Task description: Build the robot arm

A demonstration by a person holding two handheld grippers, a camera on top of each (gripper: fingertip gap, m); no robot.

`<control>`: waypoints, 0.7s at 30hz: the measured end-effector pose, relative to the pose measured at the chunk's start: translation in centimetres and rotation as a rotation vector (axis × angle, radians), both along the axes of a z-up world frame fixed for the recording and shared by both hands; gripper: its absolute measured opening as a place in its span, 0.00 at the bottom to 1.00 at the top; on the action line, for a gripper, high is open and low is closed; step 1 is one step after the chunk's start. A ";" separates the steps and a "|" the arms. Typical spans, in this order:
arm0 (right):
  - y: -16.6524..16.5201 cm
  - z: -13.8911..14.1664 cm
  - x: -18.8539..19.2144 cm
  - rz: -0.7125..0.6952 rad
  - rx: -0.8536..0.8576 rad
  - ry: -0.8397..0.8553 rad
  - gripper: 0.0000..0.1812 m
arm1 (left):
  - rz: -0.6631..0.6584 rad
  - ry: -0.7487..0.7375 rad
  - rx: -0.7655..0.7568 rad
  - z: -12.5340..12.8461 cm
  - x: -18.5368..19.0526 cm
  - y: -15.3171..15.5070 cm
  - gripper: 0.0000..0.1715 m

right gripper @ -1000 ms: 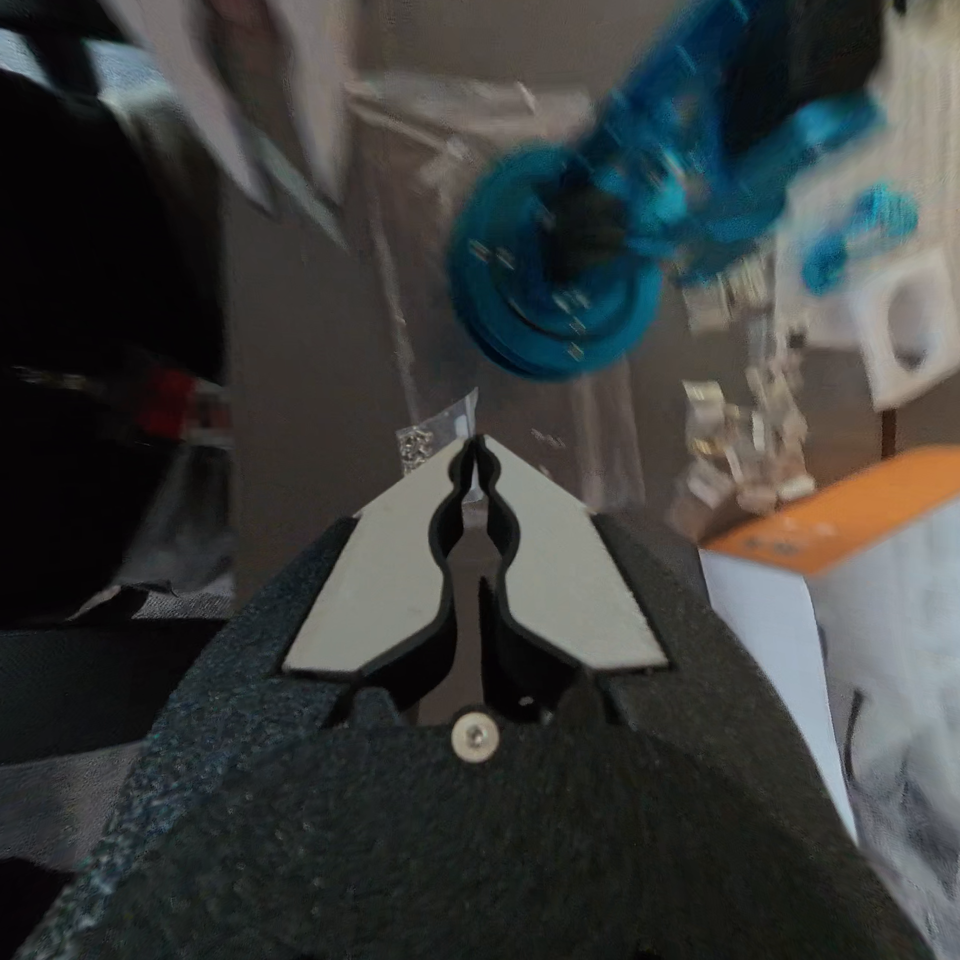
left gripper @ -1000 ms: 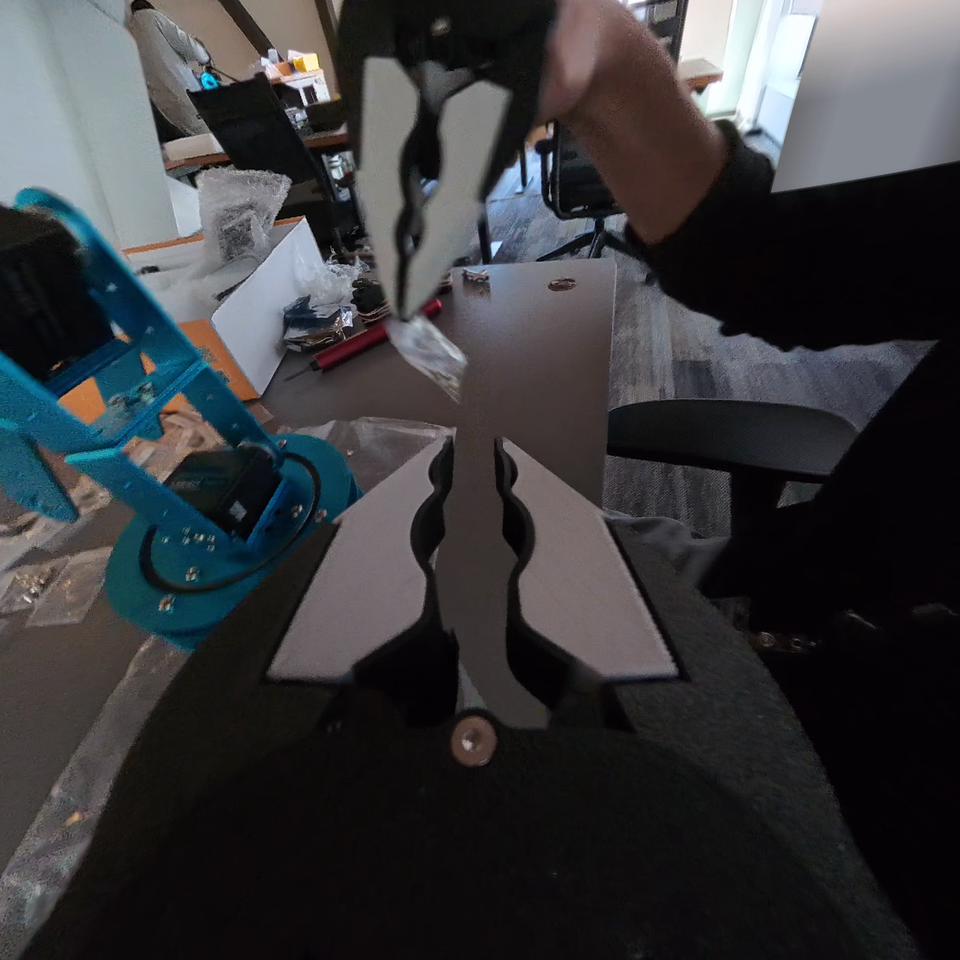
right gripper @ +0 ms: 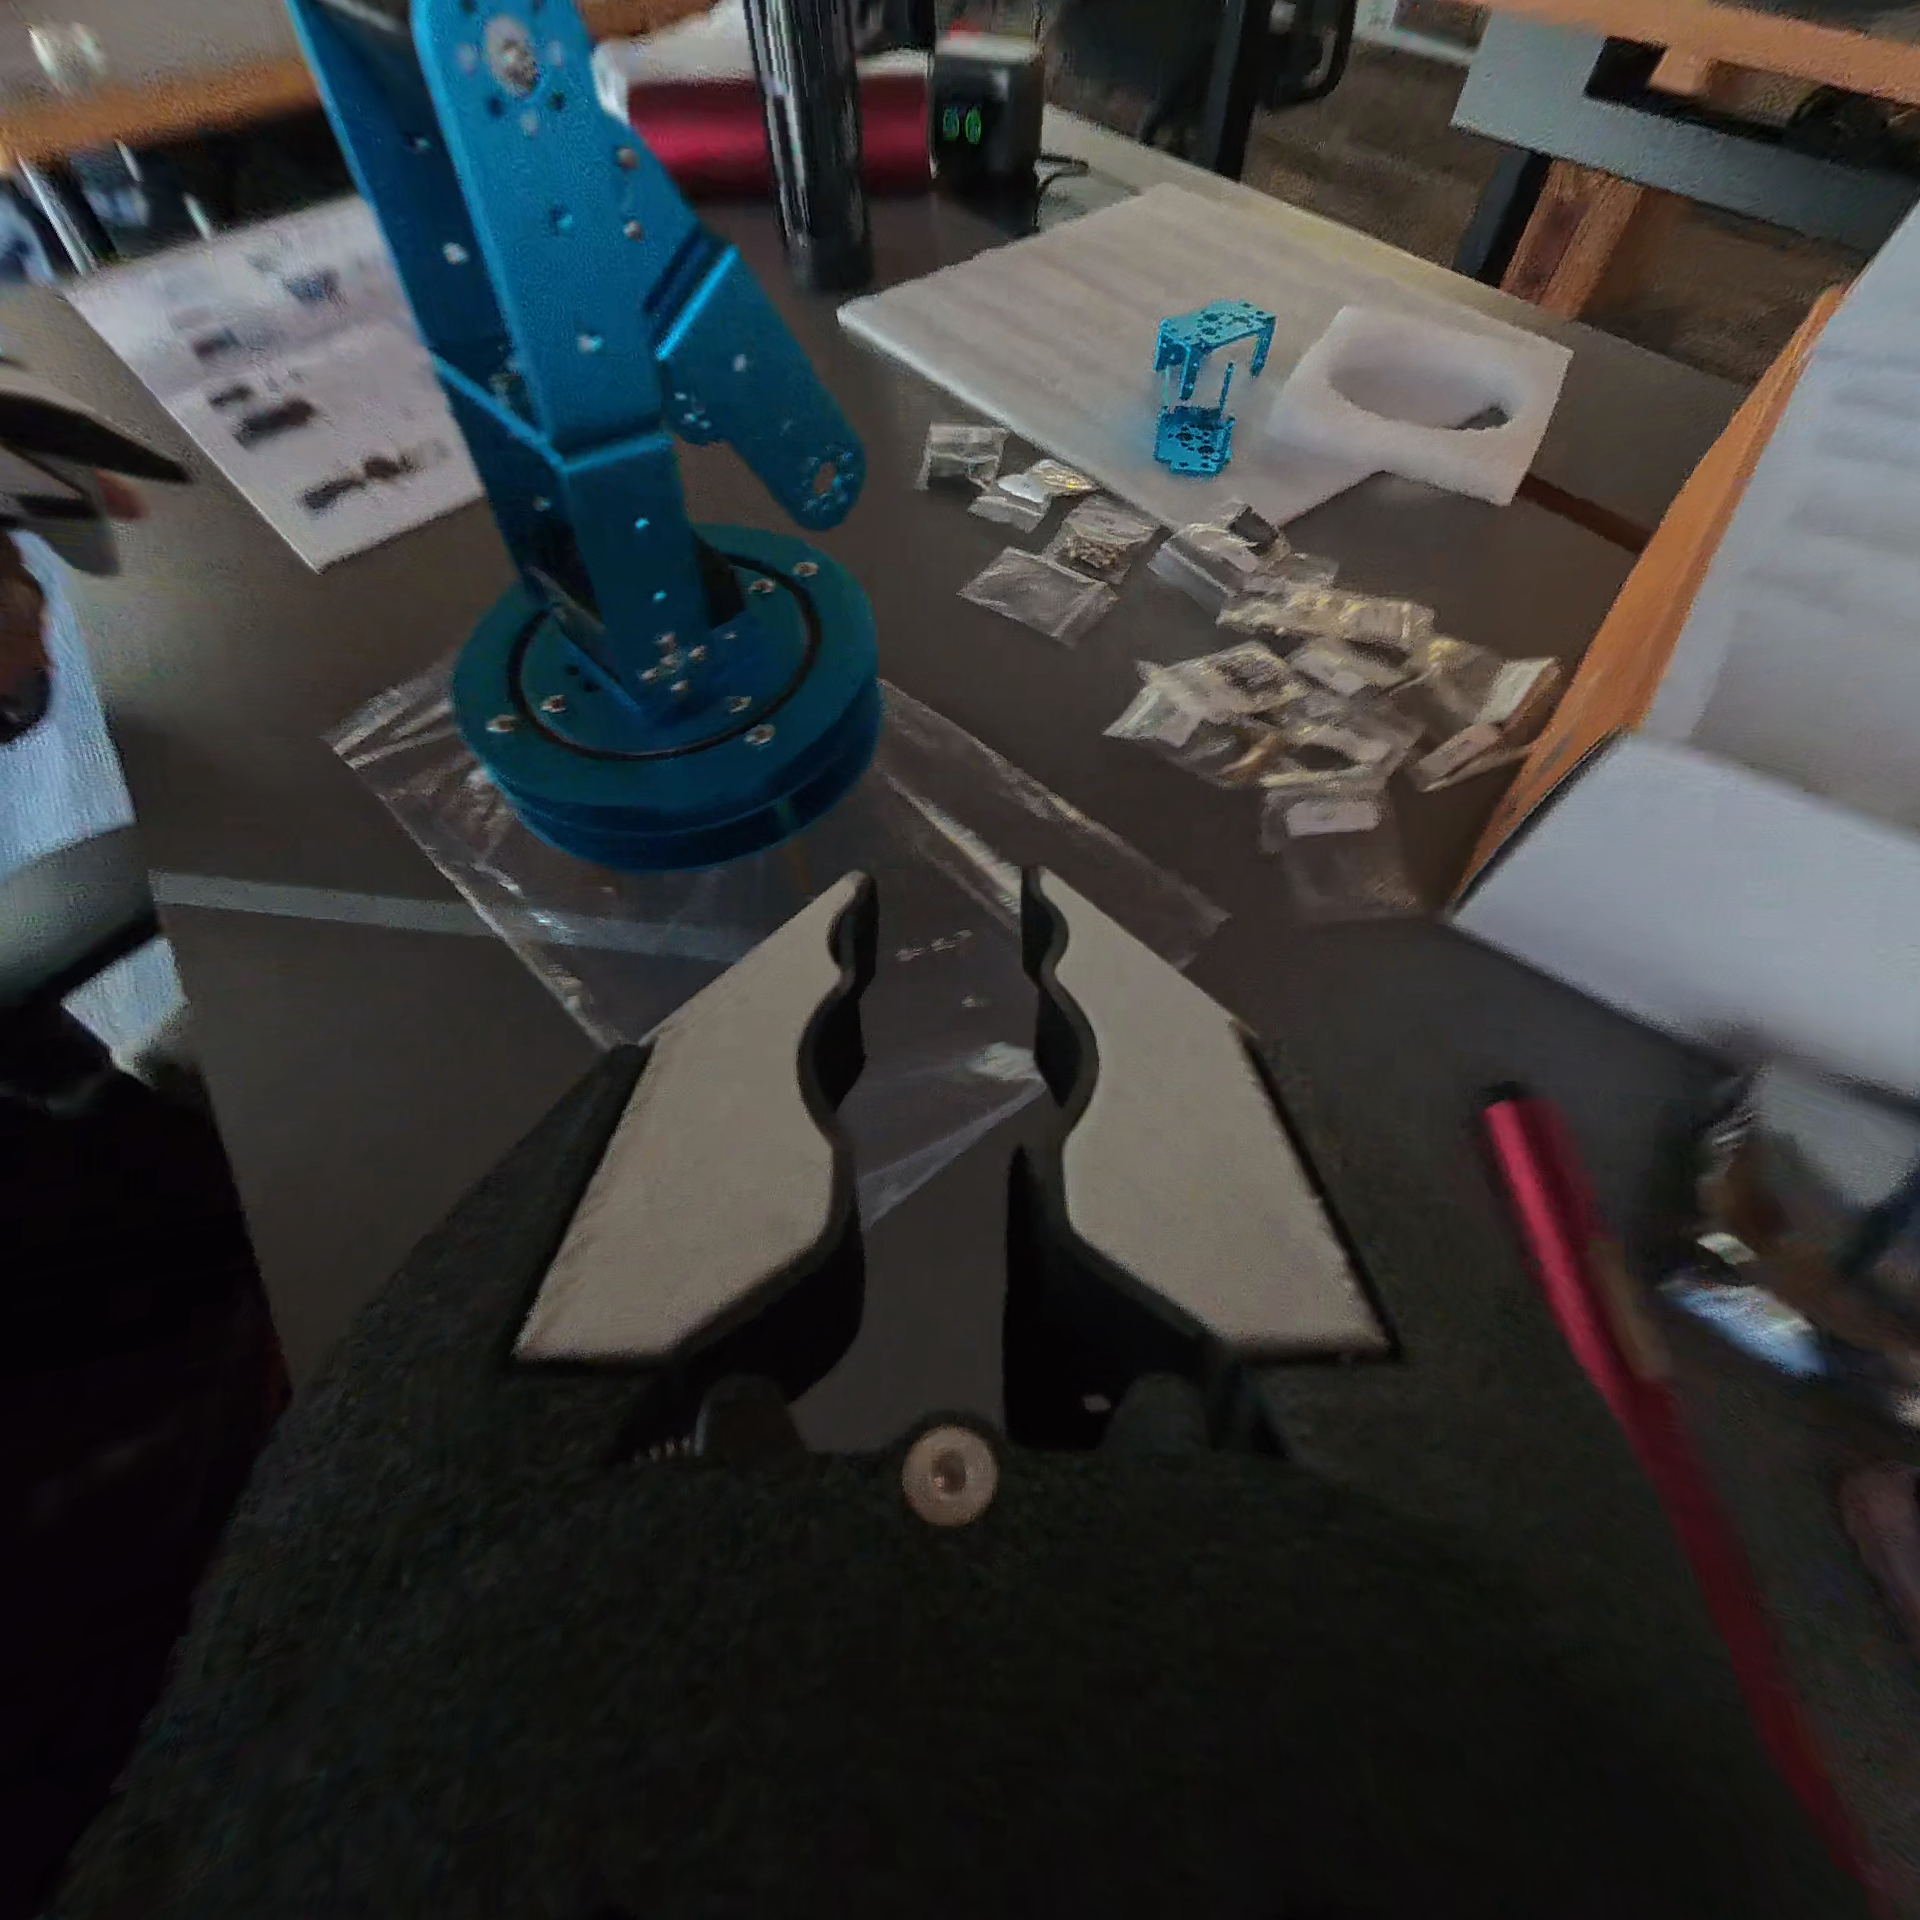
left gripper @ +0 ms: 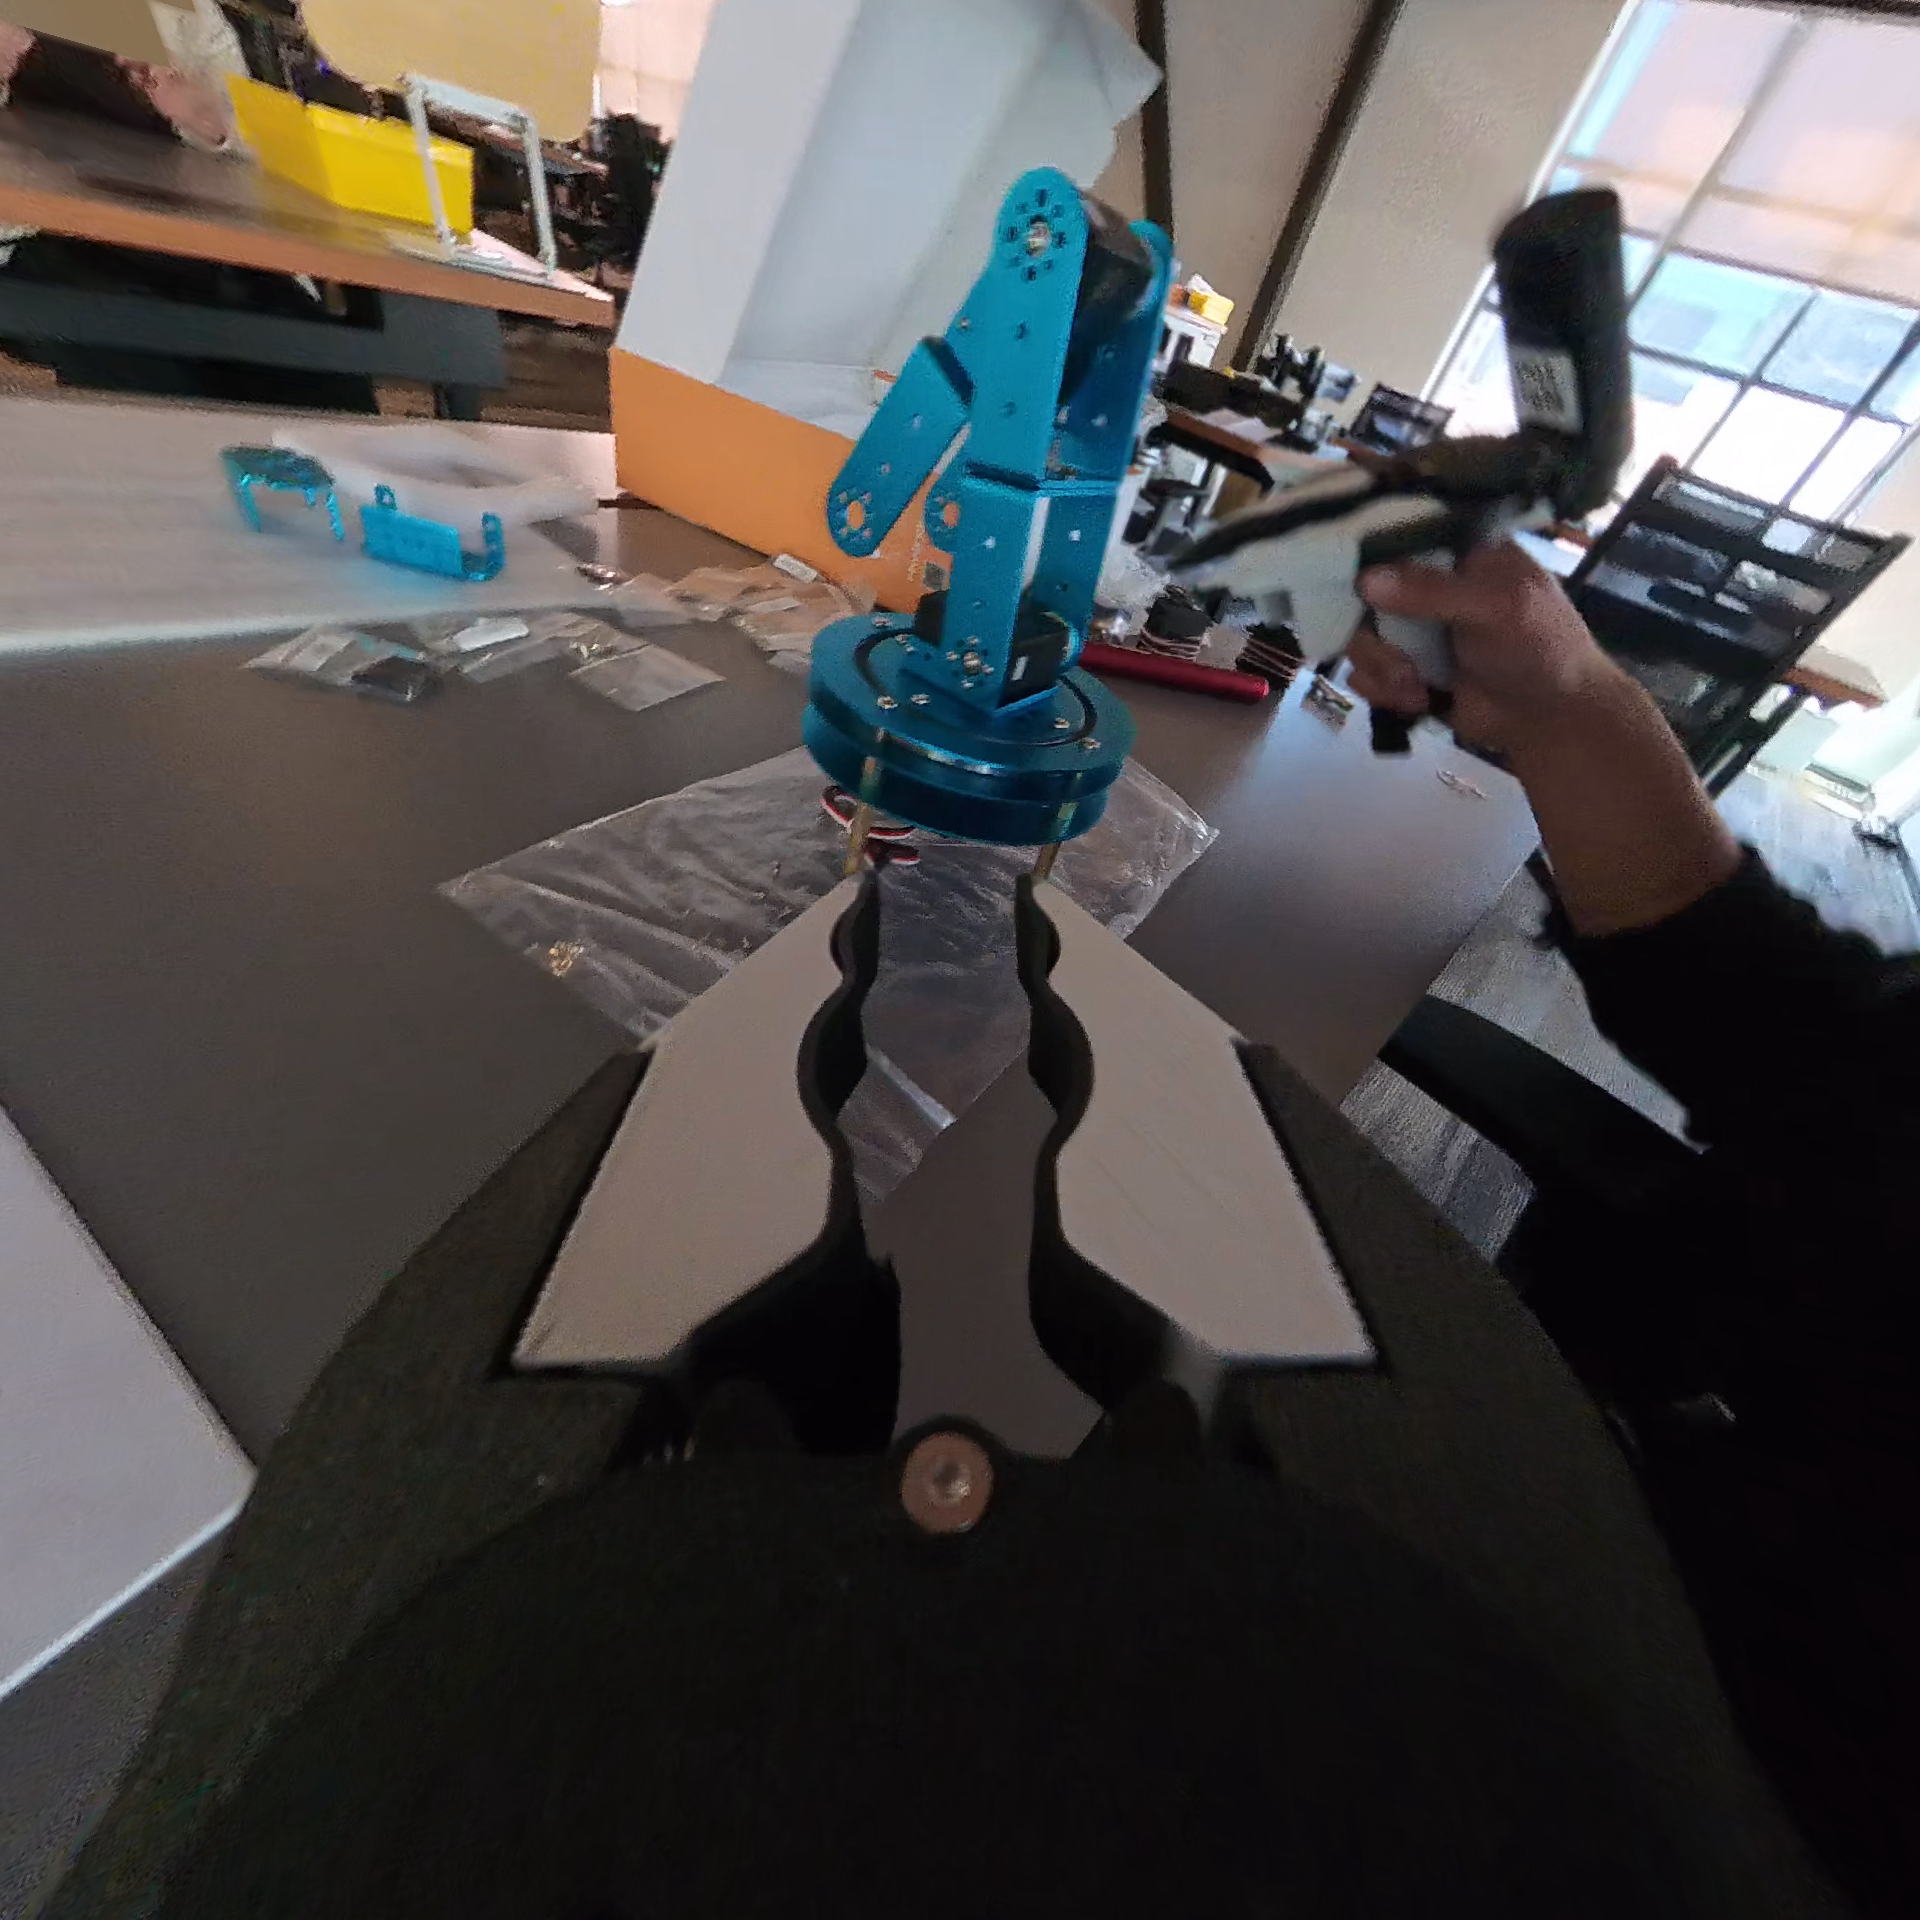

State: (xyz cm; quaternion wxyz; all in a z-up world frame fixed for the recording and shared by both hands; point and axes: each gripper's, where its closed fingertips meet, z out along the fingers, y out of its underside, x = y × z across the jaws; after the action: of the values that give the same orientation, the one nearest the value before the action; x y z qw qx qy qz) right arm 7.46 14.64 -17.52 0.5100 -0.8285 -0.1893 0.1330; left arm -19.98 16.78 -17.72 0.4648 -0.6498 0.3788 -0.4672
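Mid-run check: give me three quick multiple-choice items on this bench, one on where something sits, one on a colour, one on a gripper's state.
1. The blue arm assembly stands on:
A) a clear plastic bag
B) the white foam sheet
C) the orange box

2. The tool lying by the right gripper is:
A) green
B) red
C) yellow

3. The left gripper is:
A) shut on a bag
B) shut and empty
C) open

Answers: 1 A, the clear plastic bag spreads under its round base. 2 B, the red tool shows at that view's right edge. 3 C, its jaws stand apart with nothing between.
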 end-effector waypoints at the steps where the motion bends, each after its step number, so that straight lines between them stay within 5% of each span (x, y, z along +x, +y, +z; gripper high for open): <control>1: -0.7 -0.7 -0.5 -0.014 0.012 0.043 0.15 | 0.008 -0.002 -0.022 -0.4 -0.1 0.3 0.15; 4: -1.3 -2.4 -1.2 -0.068 0.055 0.087 0.16 | 0.044 0.043 -0.073 -1.9 0.2 1.5 0.16; 9: 0.2 -4.1 0.3 -0.114 0.089 -0.073 0.15 | 0.066 0.159 -0.075 -3.6 1.0 3.1 0.19; 21: 1.4 -6.1 0.9 -0.101 0.005 -0.080 0.17 | 0.142 0.326 0.020 -4.0 1.4 8.9 0.20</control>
State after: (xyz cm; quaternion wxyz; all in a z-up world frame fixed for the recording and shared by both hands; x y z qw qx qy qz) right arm 8.38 16.08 -23.60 0.5102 -0.8404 -0.1676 0.0734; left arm -18.55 25.64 -21.71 0.4354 -0.7374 0.4070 -0.3178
